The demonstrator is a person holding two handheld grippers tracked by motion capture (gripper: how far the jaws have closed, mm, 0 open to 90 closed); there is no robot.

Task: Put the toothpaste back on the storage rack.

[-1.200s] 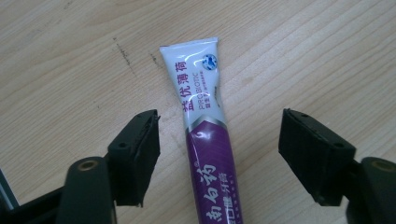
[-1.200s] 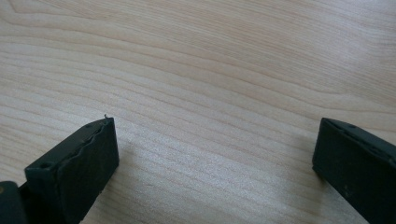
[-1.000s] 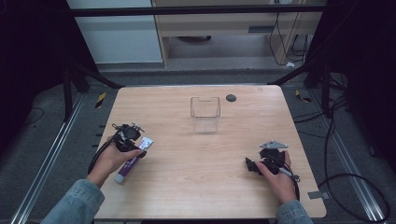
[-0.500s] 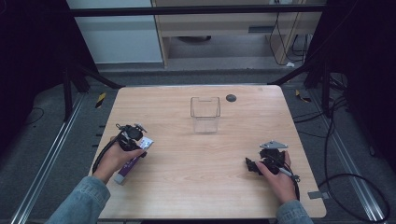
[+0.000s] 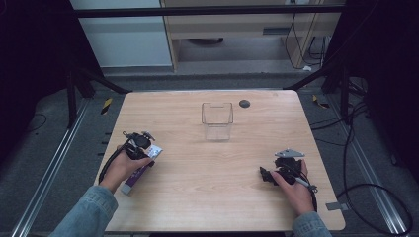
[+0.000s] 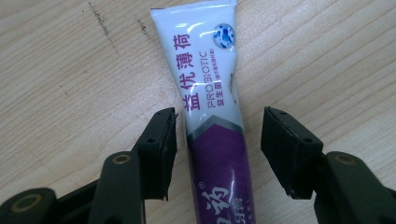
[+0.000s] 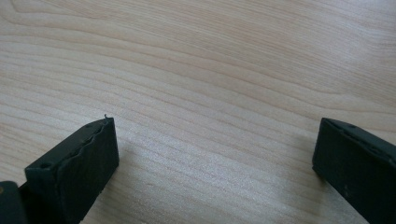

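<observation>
Left gripper (image 6: 217, 149): you've got it low over the toothpaste tube (image 6: 212, 116), one finger on each side of the purple half. The fingers (image 6: 161, 140) have just been closing in, about half spread now, with a sliver of wood showing between each pad and the tube. Nothing is gripped yet.
Toothpaste tube: it's lying flat on the tabletop (image 5: 207, 168) near the left edge, crimped white end pointing away from you and the purple cap end toward you, partly under your left hand (image 5: 123, 165).
Why that approach: straddling the tube across its width looks like the way to pinch it without it rolling off.
Right gripper (image 5: 269, 175): parked near the right edge, fingers (image 7: 77, 163) spread wide over bare wood, holding nothing. It seems to be waiting its turn.
Clear container (image 5: 216, 121): upright, mid-table at the far side, well apart from both hands. A likely drop spot, I'd judge.
Dark disc (image 5: 244, 103): just beyond the container, untouched.
</observation>
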